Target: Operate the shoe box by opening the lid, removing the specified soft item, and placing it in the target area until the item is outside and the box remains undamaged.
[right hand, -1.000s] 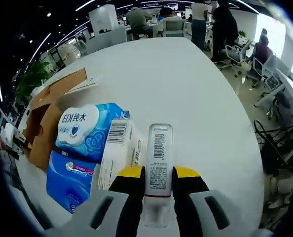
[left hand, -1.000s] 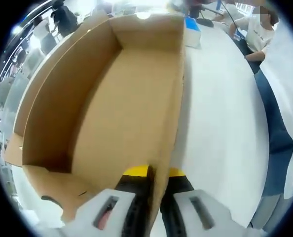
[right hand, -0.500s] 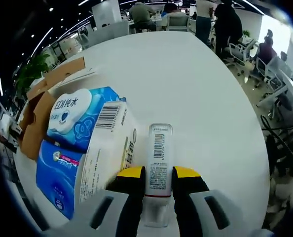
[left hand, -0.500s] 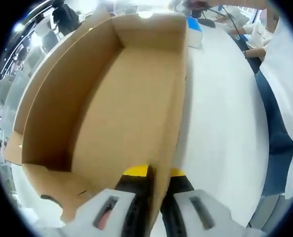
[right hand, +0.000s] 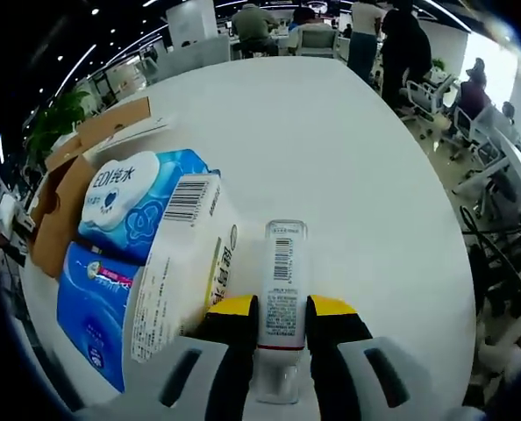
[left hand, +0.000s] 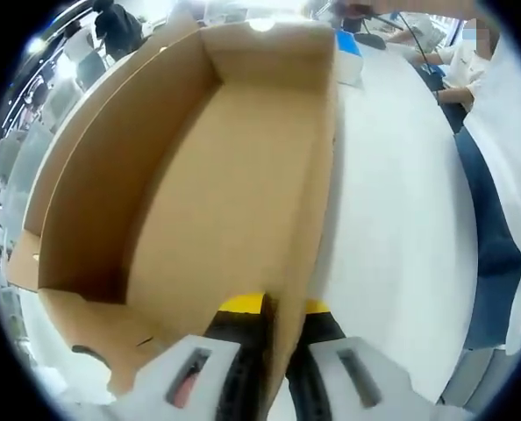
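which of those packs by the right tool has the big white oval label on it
The blue wipes pack farthest back; the white barcoded pack and blue pack lack an oval.

Plain tan cardboard shoe box, round white table, white tube with black barcode label at 6 o'clock, white carton with black barcode, blue wipes pack with white heart-printed lid at 9 o'clock, yellow-tipped black jaws.

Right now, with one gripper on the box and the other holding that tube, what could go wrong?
The left gripper pinches the thin wall of the cardboard box; pulling could crease or tear it. The right gripper holds the tube by one end, so it may slip. It is close beside the white carton and could bump it.
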Motion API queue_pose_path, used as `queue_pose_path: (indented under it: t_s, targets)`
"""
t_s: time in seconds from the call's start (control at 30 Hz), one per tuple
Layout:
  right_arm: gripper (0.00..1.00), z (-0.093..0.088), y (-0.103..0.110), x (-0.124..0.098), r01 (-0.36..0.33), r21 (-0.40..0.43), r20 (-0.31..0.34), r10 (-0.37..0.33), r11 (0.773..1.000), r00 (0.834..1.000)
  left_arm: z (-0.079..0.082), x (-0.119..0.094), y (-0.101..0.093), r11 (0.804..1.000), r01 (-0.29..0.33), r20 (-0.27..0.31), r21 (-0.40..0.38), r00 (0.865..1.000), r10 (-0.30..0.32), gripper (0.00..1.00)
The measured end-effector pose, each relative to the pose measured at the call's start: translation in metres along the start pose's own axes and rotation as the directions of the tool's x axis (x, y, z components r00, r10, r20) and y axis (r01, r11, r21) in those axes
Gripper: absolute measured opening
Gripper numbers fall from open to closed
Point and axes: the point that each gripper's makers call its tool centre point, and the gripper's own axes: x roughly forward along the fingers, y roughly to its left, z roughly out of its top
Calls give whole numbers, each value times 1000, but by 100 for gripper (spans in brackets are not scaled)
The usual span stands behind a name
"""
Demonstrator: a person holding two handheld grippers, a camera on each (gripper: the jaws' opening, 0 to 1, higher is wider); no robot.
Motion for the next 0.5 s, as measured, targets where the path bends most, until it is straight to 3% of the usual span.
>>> queue_pose_path:
  t_s: [0.27, 0.5]
  targets:
    - [23, 0, -4, -2, 4, 18, 2, -4, 1000, 1000, 0, 0, 0, 1000, -1, 0, -3, 1000, 1, 5]
    - [20, 5, -6, -15, 12, 35, 41, -13, 999, 999, 1, 0, 0, 1000, -1, 0, -2, 1000, 1, 5]
